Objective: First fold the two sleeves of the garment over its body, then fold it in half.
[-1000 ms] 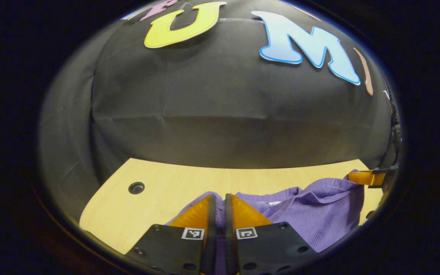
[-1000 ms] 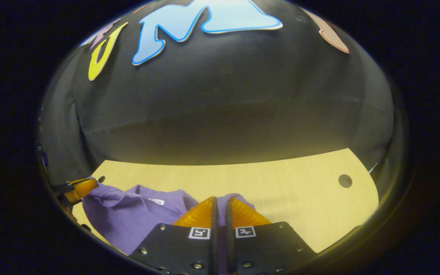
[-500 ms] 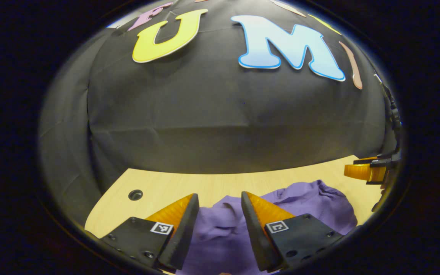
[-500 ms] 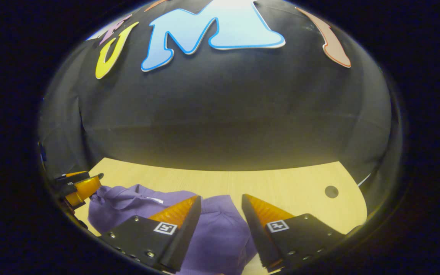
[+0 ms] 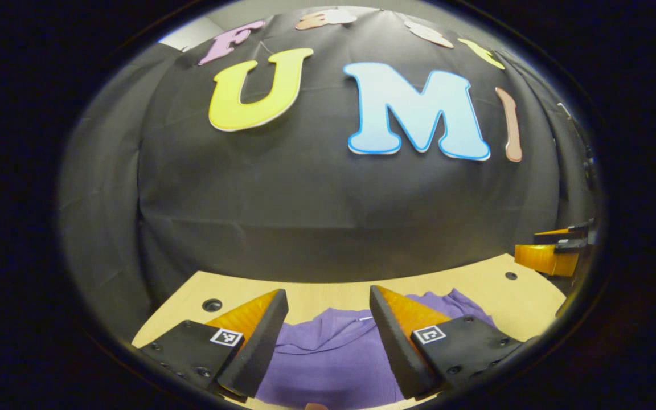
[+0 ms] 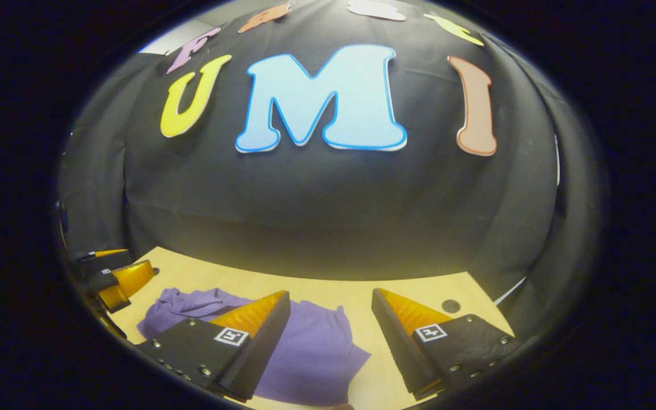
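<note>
Both the left gripper [image 5: 328,307] and the right gripper [image 6: 331,310] hang released with fingers spread wide, above the crumpled purple knit garment [image 5: 328,359] lying on the pale wooden table [image 6: 339,293], just below and ahead of their tips.

- The purple garment [image 5: 328,359] runs off the lower edge of the left gripper view, its near part hidden by the left claw [image 5: 328,302].
- The right claw [image 5: 550,253] is cut by the rim there.
- Whether the sleeves are folded in can't be told.
</note>
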A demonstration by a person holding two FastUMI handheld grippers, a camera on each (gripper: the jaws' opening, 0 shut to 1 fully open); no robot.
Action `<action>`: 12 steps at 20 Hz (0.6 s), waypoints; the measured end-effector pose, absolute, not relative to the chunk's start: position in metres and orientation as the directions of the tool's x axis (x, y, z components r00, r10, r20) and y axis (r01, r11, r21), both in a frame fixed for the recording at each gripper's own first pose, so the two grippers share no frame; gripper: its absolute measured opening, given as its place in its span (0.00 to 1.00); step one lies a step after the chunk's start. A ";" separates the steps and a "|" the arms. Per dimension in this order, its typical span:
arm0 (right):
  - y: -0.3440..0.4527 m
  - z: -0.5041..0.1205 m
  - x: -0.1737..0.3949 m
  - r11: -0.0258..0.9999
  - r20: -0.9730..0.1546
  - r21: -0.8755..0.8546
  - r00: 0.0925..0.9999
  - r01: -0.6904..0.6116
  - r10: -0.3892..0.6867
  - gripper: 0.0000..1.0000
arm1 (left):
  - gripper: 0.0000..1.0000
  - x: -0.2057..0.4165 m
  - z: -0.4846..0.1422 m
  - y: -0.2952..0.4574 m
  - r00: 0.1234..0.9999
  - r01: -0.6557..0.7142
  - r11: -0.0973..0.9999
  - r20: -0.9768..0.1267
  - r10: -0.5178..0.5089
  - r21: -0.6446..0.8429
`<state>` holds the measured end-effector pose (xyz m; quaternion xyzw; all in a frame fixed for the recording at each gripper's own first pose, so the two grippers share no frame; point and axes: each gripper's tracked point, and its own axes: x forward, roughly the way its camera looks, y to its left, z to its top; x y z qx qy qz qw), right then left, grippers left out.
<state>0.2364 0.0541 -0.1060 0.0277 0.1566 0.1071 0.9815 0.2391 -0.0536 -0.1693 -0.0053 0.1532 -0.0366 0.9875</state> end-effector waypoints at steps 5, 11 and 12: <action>0.056 -0.058 0.179 0.987 -0.204 0.037 0.966 -0.155 0.159 0.90 | 0.92 0.194 -0.130 -0.040 0.964 0.100 0.995 -0.245 -0.103 -0.024; 0.064 -0.028 0.107 0.992 -0.138 0.033 0.983 -0.120 0.123 0.87 | 0.92 0.142 -0.094 -0.022 0.974 0.121 0.992 -0.188 -0.127 -0.043; 0.064 -0.022 0.098 0.993 -0.124 0.027 0.985 -0.114 0.117 0.90 | 0.92 0.134 -0.088 -0.021 0.975 0.127 0.991 -0.177 -0.132 -0.043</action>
